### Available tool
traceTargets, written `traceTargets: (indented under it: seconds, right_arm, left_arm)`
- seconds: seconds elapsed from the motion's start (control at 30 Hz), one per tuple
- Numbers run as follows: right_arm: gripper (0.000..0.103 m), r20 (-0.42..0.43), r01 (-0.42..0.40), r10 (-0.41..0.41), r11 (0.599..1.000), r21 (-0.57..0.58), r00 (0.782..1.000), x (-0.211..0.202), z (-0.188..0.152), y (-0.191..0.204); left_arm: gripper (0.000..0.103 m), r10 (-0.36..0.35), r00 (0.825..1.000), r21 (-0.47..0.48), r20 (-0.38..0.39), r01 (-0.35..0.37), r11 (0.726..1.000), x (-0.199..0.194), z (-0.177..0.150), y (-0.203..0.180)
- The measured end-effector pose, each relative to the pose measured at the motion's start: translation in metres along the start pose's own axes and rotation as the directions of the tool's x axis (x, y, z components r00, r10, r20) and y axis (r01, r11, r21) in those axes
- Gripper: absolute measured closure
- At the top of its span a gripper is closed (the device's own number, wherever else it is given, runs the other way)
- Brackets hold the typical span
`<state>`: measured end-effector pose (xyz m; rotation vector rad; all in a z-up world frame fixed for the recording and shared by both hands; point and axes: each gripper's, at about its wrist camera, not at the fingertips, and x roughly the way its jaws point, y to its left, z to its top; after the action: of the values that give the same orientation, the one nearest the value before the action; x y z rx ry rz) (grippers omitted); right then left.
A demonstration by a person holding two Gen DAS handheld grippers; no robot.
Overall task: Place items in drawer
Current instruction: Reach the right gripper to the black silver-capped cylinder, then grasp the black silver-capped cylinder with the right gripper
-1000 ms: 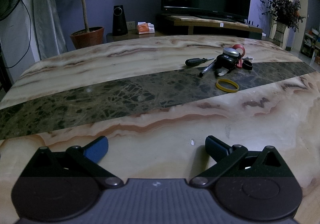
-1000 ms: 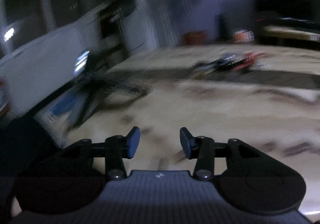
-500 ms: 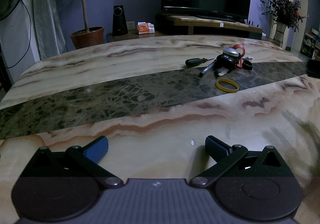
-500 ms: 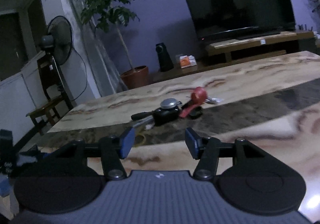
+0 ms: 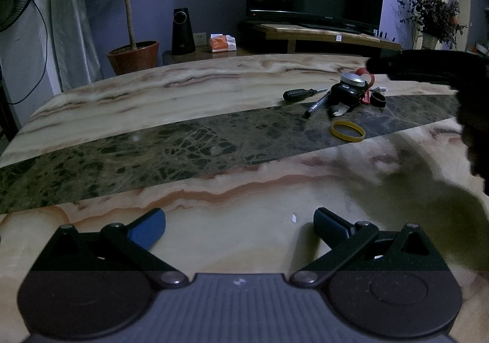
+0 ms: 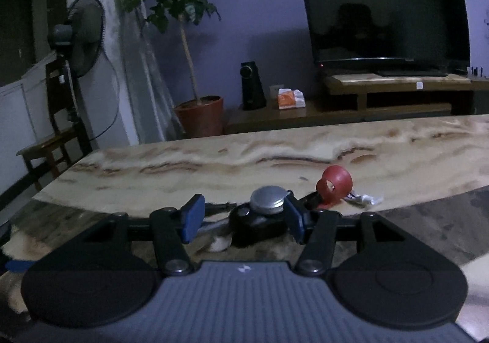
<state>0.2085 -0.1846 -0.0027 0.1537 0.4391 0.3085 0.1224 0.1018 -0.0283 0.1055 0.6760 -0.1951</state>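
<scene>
— Right gripper point(image 6: 243, 217): how is it set?
— It is held spread, low over the marble bench point(image 6: 183, 165). Its jaws have just been opening. A black gadget with a round silver cap point(image 6: 269, 201) is seen between the blue pads point(image 6: 192, 217), but whether the right-hand pad touches the cap cannot be told, and nothing is seen to be pinched.

— And the left gripper point(image 5: 240, 228)?
— It is spread wide over the pale near part of the bench, with nothing between its pads.

— Where are the things to be put away?
— They are gathered in a small heap on the bench, at the far right in the left wrist view: a black-handled screwdriver point(image 5: 298, 94), a second slim tool point(image 5: 318, 104) lying beside it, the silver-capped gadget, a red tape roll point(image 6: 334, 184) just behind it and a black ring point(image 5: 378, 99). A yellow band point(image 5: 347, 130) lies flat on the dark stripe, a little apart from the heap.

— Is a drawer seen?
— None is shown in either view
</scene>
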Motion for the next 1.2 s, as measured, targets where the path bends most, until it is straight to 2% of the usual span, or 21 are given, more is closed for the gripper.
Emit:
traceTargets:
  seconds: [0.17,0.37,0.5,0.63,0.83,0.9,0.97,1.0,1.2]
  right_arm:
    - [0.043,-0.013,0.041,-0.041,0.998,0.036,0.999,0.024,-0.002,-0.008]
    - [0.042,-0.045,0.069,-0.068,0.997,0.027,0.997,0.046,-0.004,-0.012]
    - [0.042,-0.041,0.074,-0.073,0.997,0.01,0.996,0.051,-0.001,-0.012]
    - [0.041,-0.098,0.064,-0.062,0.998,0.014,0.993,0.063,0.001,-0.016]
    - [0.041,-0.101,0.058,-0.061,0.998,-0.031,0.993,0.068,0.002,-0.01]
    - [0.043,-0.111,0.041,-0.045,0.998,-0.039,0.993,0.068,0.001,-0.007]
    - [0.055,-0.097,0.048,-0.054,0.997,-0.057,0.994,0.065,0.0,-0.004]
    - [0.057,-0.089,0.052,-0.058,0.997,-0.063,0.994,0.063,0.0,-0.002]
    - [0.062,-0.077,0.053,-0.057,0.997,-0.049,0.995,0.043,-0.007,-0.003]
  left_arm:
    - [0.0,0.0,1.0,0.0,0.0,0.0,1.0,0.0,0.0,0.0]
    - [0.0,0.0,1.0,0.0,0.0,0.0,1.0,0.0,0.0,0.0]
    - [0.0,0.0,1.0,0.0,0.0,0.0,1.0,0.0,0.0,0.0]
    - [0.0,0.0,1.0,0.0,0.0,0.0,1.0,0.0,0.0,0.0]
    - [0.0,0.0,1.0,0.0,0.0,0.0,1.0,0.0,0.0,0.0]
    - [0.0,0.0,1.0,0.0,0.0,0.0,1.0,0.0,0.0,0.0]
    - [0.0,0.0,1.0,0.0,0.0,0.0,1.0,0.0,0.0,0.0]
    - [0.0,0.0,1.0,0.0,0.0,0.0,1.0,0.0,0.0,0.0]
    - [0.0,0.0,1.0,0.0,0.0,0.0,1.0,0.0,0.0,0.0]
